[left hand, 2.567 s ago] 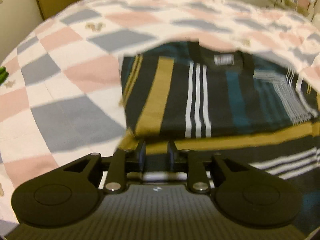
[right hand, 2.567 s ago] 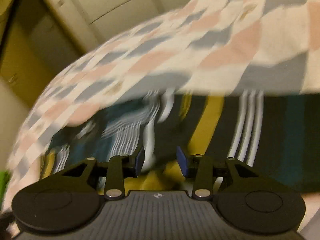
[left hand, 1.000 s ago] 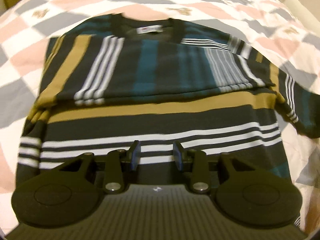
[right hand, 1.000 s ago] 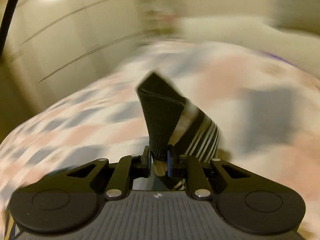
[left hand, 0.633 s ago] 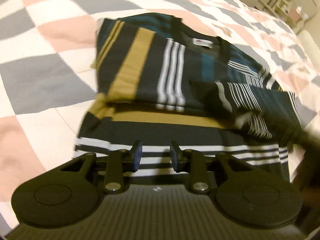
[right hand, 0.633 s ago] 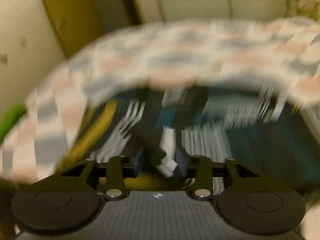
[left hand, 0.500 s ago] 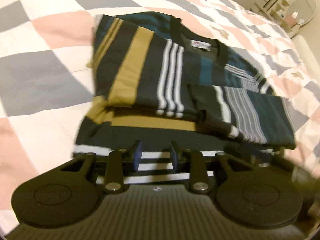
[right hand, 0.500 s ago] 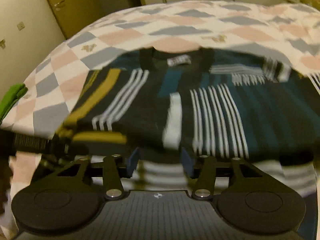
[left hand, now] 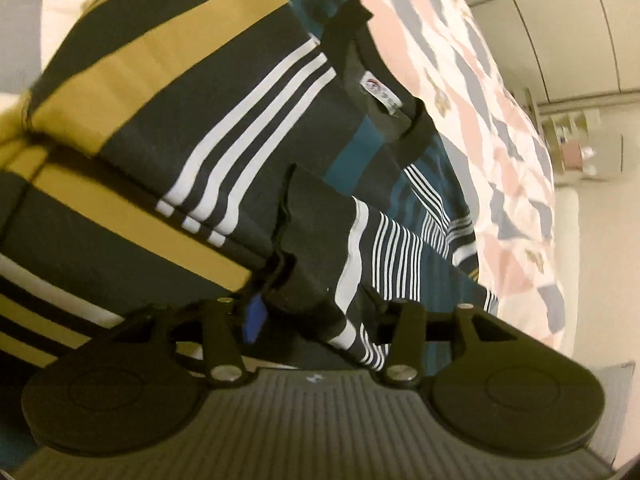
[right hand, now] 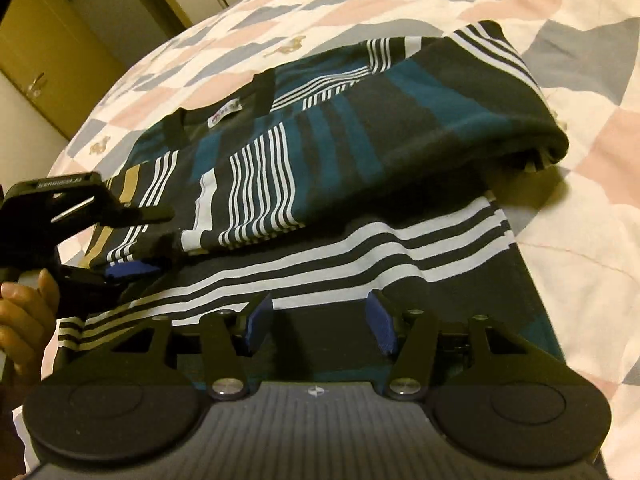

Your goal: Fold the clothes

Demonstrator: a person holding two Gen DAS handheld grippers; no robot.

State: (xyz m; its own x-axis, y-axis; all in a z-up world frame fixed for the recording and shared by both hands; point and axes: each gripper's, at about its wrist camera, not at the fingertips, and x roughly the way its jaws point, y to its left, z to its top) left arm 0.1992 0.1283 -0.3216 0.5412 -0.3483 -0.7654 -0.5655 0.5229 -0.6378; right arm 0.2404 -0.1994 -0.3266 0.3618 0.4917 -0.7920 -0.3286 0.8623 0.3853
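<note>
Through my left wrist camera, the sweater [left hand: 208, 128] fills most of the view, lying on the bed [left hand: 516, 168] with its checked pink, grey and white cover. Its black collar, with a white label inside, points up and to the right. The near sleeve [left hand: 360, 240] is folded across the body, and its dark cuff end sits between the fingers of my left gripper [left hand: 316, 312]. The jaws stand wide apart around that cuff; the blue pad [left hand: 254, 316] of the left finger shows beside the cloth, while the right finger is hidden behind the sleeve. I cannot tell whether the pads press on the fabric. Pale cupboard doors stand beyond the bed.

From my right wrist camera, the sweater [right hand: 340, 152] lies folded on the bed [right hand: 580, 240], both sleeves laid over the chest, the collar and label toward the upper left. The striped lower body stretches toward me. My right gripper [right hand: 318, 320] hovers over the hem with its jaws wide apart and nothing between the blue pads. At the left edge my left gripper [right hand: 132, 244] reaches in toward the sleeve cuff, one blue pad visible below the cloth, and my hand [right hand: 24, 320] holds its grip. Yellow-brown doors stand behind the bed at the upper left.
</note>
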